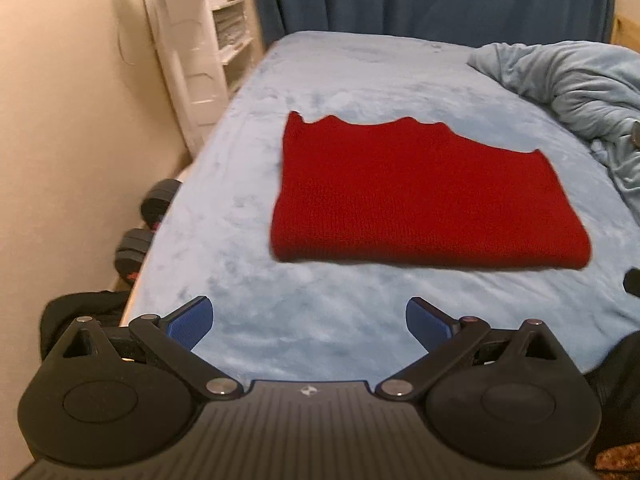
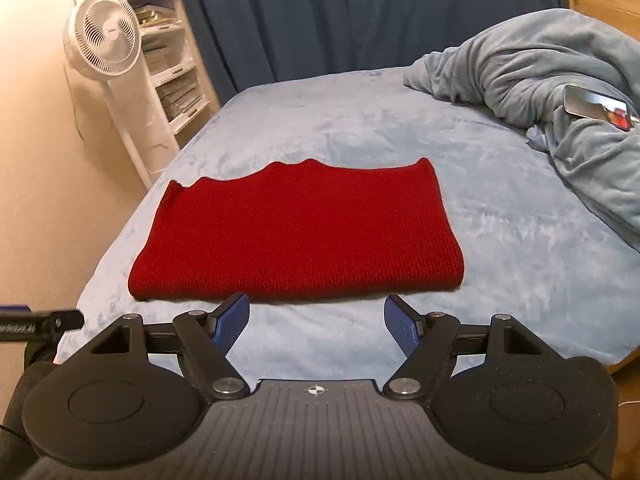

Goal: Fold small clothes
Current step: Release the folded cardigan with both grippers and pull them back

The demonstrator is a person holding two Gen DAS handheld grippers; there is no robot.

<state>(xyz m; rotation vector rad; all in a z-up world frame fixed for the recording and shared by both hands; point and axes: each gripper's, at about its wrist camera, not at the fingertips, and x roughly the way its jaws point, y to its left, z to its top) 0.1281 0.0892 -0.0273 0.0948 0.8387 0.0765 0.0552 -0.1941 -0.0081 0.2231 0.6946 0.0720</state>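
Note:
A red knitted garment (image 1: 420,196) lies folded flat in a rectangle on the light blue bed (image 1: 340,76); it also shows in the right wrist view (image 2: 304,232). My left gripper (image 1: 308,322) is open and empty, above the bed's near edge, short of the garment's front fold. My right gripper (image 2: 316,322) is open and empty, just in front of the garment's near edge. The tip of the left gripper (image 2: 40,322) shows at the far left of the right wrist view.
A bunched light blue blanket (image 2: 560,100) lies at the right with a phone (image 2: 596,108) on it. A white fan (image 2: 104,40) and white shelves (image 2: 172,60) stand left of the bed (image 2: 500,240). Dumbbells (image 1: 148,220) sit on the floor by the wall. Dark curtain (image 2: 360,12) behind.

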